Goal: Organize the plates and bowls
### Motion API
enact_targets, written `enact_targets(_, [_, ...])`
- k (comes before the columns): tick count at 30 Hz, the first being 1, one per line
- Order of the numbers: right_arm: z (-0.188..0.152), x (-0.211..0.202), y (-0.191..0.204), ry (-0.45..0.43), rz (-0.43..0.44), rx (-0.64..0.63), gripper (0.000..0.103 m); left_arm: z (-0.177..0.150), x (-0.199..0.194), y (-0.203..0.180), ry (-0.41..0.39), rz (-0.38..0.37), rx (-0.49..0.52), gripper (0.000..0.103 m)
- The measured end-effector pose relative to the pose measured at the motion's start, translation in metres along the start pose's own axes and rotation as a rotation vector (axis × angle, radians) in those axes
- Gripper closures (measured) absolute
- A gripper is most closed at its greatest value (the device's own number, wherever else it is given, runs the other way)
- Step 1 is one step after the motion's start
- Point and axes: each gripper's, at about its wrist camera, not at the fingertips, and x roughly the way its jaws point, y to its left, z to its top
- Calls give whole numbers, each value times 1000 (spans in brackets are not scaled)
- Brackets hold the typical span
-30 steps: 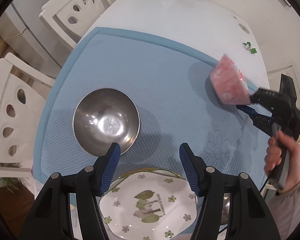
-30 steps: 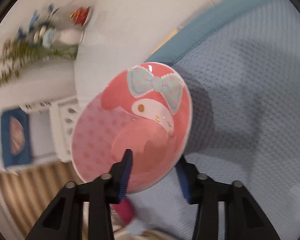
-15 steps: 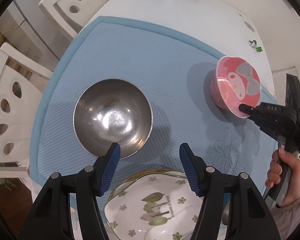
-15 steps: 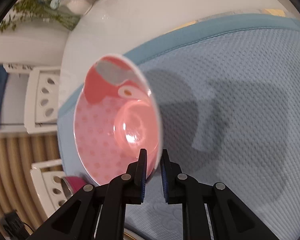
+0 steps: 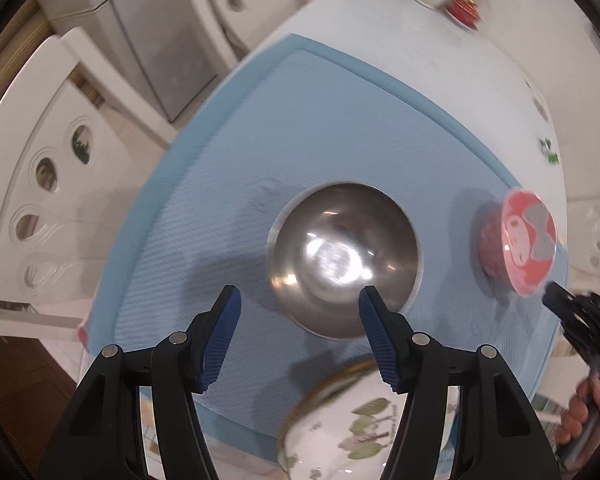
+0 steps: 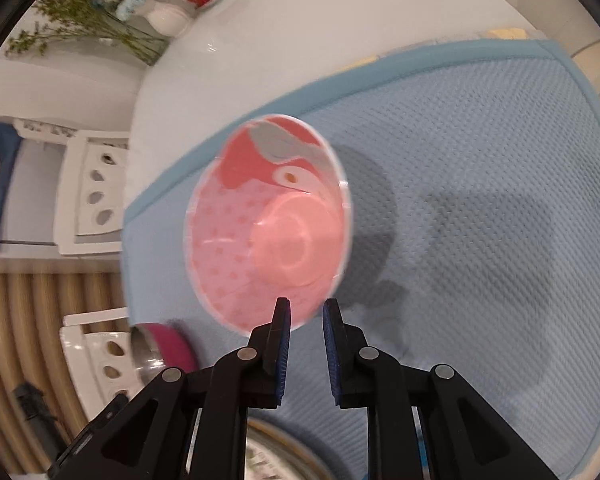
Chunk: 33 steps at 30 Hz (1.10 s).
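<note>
Setting down the pink bowl (image 6: 268, 232), by the look of it (a judgement from the parted fingers): right gripper (image 6: 306, 312) slightly parted, rim just beyond the fingertips, no clear pinch on it, so released or very nearly. Bowl tipped on its side on the blue mat (image 6: 480, 200), opening facing the camera, toward the mat's far right edge in the left view. Left gripper (image 5: 300, 308) spread wide and empty, poised above the near rim of the steel bowl (image 5: 344, 256), mid-mat, not touching. Floral plate (image 5: 340, 420) at the near edge of the bench (image 5: 400, 48), below the fingers. Next, probably: righting or nesting the pink bowl, calling for a firm rim pinch, since tilted and likely to roll.
</note>
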Motion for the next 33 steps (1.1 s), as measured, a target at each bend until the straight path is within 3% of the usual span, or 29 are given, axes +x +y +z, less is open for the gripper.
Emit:
enact_targets(2, [-4, -5, 13, 22, 63, -12, 75, 5, 4, 8, -1, 1, -4, 44])
enact_targets(4, [-12, -7, 34, 23, 85, -66, 43, 9, 14, 14, 4, -13, -12, 44])
enact_targets(6, [-25, -4, 64, 22, 64, -169, 38, 13, 26, 20, 20, -42, -18, 44])
enact_targets(10, [-51, 15, 109, 3, 2, -296, 38, 20, 51, 24, 63, -85, -1, 44])
enact_targets(15, [-70, 70, 151, 72, -34, -354, 38, 32, 66, 31, 87, -92, 65, 46])
enact_targets(20, [-82, 114, 167, 136, -77, -367, 38, 46, 73, 30, 79, -107, 193, 46])
enact_targets(24, [-84, 135, 164, 155, -124, -342, 38, 56, 82, 32, 103, -158, 219, 49])
enact_targets(27, [-81, 151, 155, 178, -143, -304, 38, 55, 88, 31, 130, -172, 229, 63])
enact_targets(29, [-81, 158, 151, 193, -146, -291, 43, 55, 95, 32, 151, -198, 212, 71])
enact_targets(31, [-82, 164, 151, 203, -141, -292, 54, 52, 95, 29, 148, -212, 212, 76])
enact_targets(33, [-83, 169, 151, 210, -147, -301, 58, 51, 94, 25, 141, -209, 231, 77])
